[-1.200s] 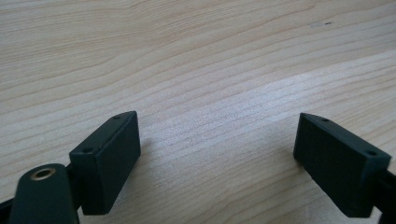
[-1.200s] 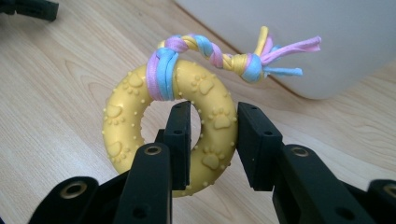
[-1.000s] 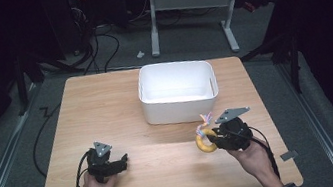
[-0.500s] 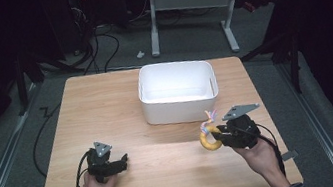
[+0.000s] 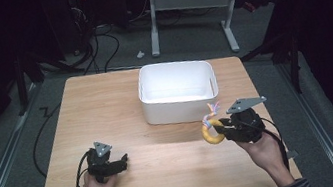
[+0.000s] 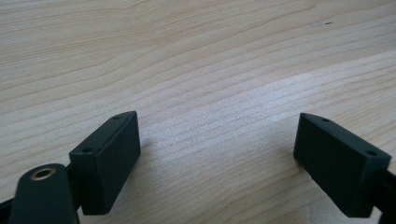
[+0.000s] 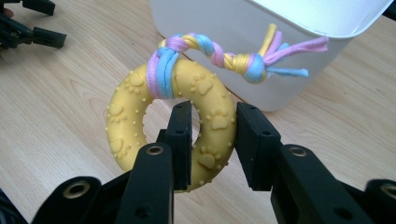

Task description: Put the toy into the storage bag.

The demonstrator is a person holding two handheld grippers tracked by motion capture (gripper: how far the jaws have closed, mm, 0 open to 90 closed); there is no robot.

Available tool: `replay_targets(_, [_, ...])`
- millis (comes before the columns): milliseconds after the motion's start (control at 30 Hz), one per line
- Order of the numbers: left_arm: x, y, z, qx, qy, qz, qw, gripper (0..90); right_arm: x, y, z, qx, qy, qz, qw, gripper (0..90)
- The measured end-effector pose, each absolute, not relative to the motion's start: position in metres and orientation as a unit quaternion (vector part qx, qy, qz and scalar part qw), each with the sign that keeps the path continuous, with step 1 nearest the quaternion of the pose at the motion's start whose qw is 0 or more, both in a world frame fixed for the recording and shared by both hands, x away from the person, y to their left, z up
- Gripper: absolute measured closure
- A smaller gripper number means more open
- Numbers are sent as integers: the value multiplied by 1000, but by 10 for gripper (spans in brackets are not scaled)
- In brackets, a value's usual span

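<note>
Right gripper view: right gripper (image 7: 212, 135) jaws clamped on yellow ring toy (image 7: 205, 100); left gripper (image 6: 217, 158) jaws apart.

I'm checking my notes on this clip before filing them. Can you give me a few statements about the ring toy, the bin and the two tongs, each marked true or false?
1. The right tongs are shut on the yellow ring toy. True.
2. The ring toy already lies inside the white bin. False: it is outside the bin, held near its front right corner.
3. The left tongs stand open with bare table between them. True.
4. A braided pastel rope is tied to the ring. True.
5. The bin stands on the floor beside the table. False: it stands on the table.
</note>
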State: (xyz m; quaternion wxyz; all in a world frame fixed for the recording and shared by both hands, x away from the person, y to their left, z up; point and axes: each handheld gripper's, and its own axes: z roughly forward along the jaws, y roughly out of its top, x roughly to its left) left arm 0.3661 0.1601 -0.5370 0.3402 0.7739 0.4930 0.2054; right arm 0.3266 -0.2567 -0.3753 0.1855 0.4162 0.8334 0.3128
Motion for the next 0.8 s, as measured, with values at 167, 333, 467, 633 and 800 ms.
replay_targets(167, [366,160,-537,774,493,205,340,149,329,-258,-371,418,831,312,191,683])
replay_targets(333, [366,160,-537,774,493,205,340,149,335,-257,-367,419,831,309,194,683])
replay_targets(467, [366,160,-537,774,493,205,340,149,342,-257,-362,420,830,312,195,683])
replay_targets(633, [366,160,-537,774,493,205,340,149,349,-256,-358,424,828,315,191,683])
replay_targets(800, [366,160,-537,774,493,205,340,149,355,-254,-352,420,830,313,194,683])
